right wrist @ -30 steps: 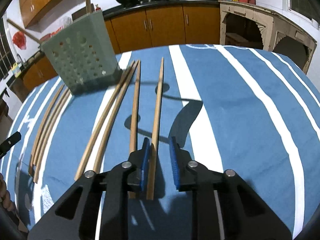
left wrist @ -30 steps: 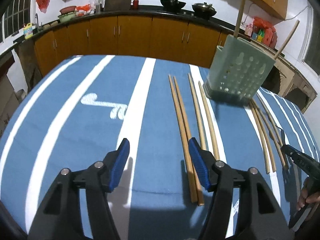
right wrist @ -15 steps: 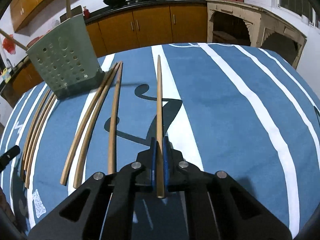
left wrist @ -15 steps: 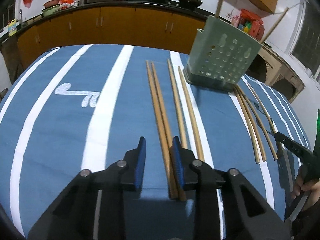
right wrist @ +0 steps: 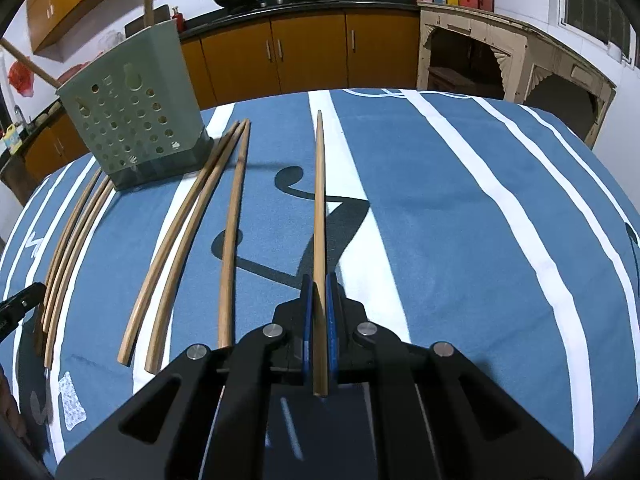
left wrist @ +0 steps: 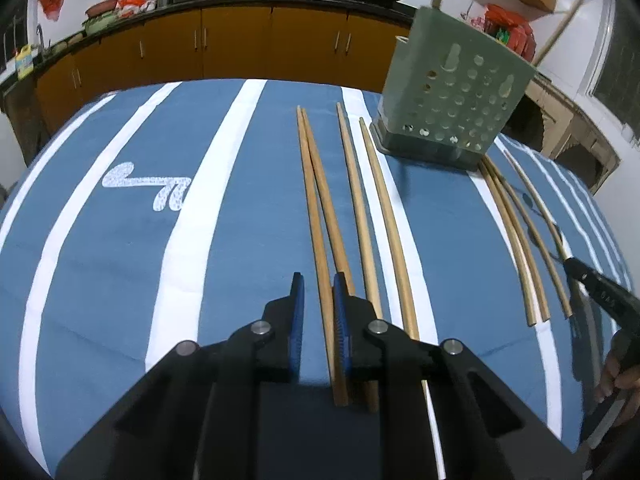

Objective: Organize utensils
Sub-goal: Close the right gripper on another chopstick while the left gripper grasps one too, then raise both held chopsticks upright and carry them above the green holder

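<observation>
R tool (right wrist: 317,312): closed on one chopstick (right wrist: 319,216), pads clamped on its near part; stick runs fwd to the far side, far tip looks raised off the cloth, shadow below it.
L tool (left wrist: 319,312): jaws closing, narrow gap left; one chopstick of the left pair (left wrist: 316,216) lies betw the pads; can't tell if pads press it yet. Its partner runs under the R pad.
Near L tool: 2 more chopsticks (left wrist: 372,216) just right of that pair, side by side, pointing far.
Near R tool: single loose stick (right wrist: 232,240) to its left; further left a curved-looking pair (right wrist: 176,248), then a bunch (right wrist: 68,240) at the left edge.
Holder: pale green perforated utensil holder (left wrist: 456,100) upright at the far side, sticks lying either side of it; a couple of sticks stand inside.
Tabletop: blue cloth w/ white stripes (left wrist: 224,184).
Bkgd: orange cabinets (right wrist: 308,52), 2 woks on the counter.
</observation>
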The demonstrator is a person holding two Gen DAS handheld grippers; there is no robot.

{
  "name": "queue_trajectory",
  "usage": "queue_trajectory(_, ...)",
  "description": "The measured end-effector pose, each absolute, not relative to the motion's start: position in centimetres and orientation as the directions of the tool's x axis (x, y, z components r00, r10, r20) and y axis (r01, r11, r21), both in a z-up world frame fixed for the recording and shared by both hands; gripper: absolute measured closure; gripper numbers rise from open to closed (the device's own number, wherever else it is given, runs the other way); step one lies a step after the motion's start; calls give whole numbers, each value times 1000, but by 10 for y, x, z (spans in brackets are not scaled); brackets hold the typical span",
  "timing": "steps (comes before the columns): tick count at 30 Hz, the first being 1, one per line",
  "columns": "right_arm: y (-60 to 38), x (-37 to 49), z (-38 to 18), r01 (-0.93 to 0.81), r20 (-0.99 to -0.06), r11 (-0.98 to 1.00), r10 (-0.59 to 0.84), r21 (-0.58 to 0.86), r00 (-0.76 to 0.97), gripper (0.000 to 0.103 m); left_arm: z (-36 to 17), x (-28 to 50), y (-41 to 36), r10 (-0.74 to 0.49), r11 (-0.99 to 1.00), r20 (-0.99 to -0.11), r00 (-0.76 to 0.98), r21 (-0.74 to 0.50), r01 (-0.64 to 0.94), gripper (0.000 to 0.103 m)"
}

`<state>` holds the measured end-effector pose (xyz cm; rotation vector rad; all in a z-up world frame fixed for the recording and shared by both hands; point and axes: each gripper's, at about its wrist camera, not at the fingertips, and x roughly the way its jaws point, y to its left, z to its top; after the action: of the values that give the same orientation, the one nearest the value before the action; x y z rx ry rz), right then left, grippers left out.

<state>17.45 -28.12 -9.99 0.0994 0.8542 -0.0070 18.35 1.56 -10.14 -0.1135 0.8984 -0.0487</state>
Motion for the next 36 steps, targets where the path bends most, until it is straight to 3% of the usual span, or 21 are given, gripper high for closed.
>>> queue_trajectory(3, -280, 175, -100, 41, -753, 996, 31, 77, 657, 96, -102, 186, 18, -76, 993, -778, 623, -113, -19, 95)
queue_trajectory(10, -297, 178, -101, 101, -752, 990, 7, 98, 660, 96, -101, 192, 49, -36, 990, -779, 626, -112, -82, 95)
queue_trajectory(36, -297, 169, -101, 94, -754, 992, 1, 84, 656, 95, -101, 185, 49, -14, 999, -780, 626, -29, -14, 93)
